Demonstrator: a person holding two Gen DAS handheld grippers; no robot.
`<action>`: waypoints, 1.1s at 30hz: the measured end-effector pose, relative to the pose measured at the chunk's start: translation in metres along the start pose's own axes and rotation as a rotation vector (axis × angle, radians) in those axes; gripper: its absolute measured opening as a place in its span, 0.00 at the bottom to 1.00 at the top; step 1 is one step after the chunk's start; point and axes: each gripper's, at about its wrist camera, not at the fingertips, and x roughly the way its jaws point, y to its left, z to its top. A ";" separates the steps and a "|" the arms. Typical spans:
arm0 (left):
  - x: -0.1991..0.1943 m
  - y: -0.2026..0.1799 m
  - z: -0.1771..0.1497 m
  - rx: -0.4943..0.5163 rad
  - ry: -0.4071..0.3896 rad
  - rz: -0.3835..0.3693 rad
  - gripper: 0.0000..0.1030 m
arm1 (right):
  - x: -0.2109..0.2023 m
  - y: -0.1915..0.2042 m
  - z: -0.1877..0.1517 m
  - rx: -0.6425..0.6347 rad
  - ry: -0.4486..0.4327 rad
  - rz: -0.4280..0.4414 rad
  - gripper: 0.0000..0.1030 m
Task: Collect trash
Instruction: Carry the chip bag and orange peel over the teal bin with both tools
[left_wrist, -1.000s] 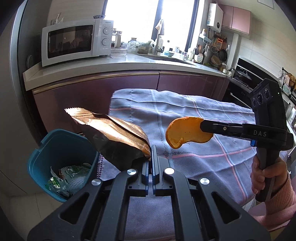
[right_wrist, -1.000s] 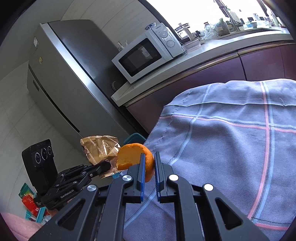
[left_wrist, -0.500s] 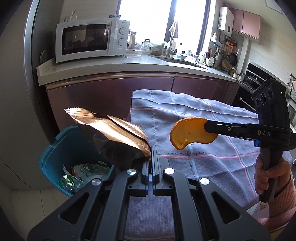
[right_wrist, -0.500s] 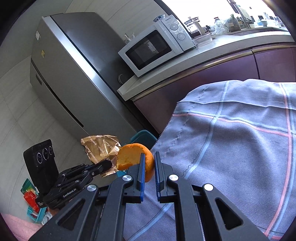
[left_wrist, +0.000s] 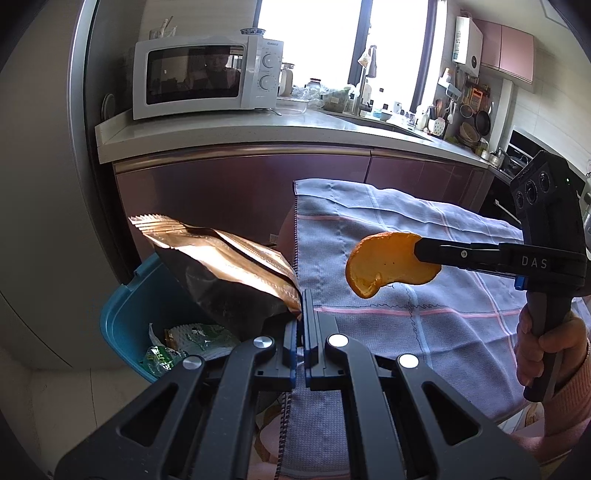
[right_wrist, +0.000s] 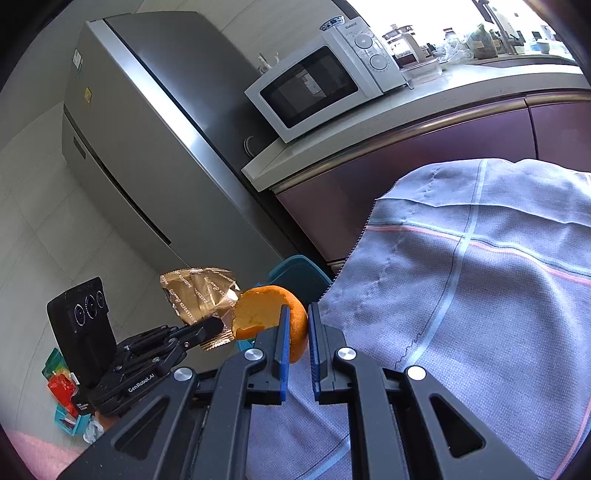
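Trash is being carried leftward off the checked cloth-covered tabletop (left_wrist: 424, 332): the crinkled gold foil wrapper (left_wrist: 221, 273), clamped in the left gripper (left_wrist: 303, 314) jaws, now hangs over the teal plastic bin (left_wrist: 122, 325), the curved orange peel (left_wrist: 388, 264) pinched in the right gripper (right_wrist: 297, 332) trailing near it, so dropping seems imminent.

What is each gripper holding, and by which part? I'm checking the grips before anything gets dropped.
The left gripper pinches the gold snack wrapper by its lower corner. The right gripper clamps the orange peel by one end, the rest sticking out.
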 end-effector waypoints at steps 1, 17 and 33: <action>0.000 0.002 0.000 -0.003 0.001 0.002 0.03 | 0.001 0.000 0.000 -0.001 0.003 0.003 0.08; 0.004 0.017 0.000 -0.026 0.005 0.033 0.03 | 0.028 0.012 0.012 -0.031 0.040 0.025 0.08; 0.012 0.034 0.000 -0.053 0.019 0.059 0.03 | 0.053 0.017 0.020 -0.041 0.079 0.027 0.08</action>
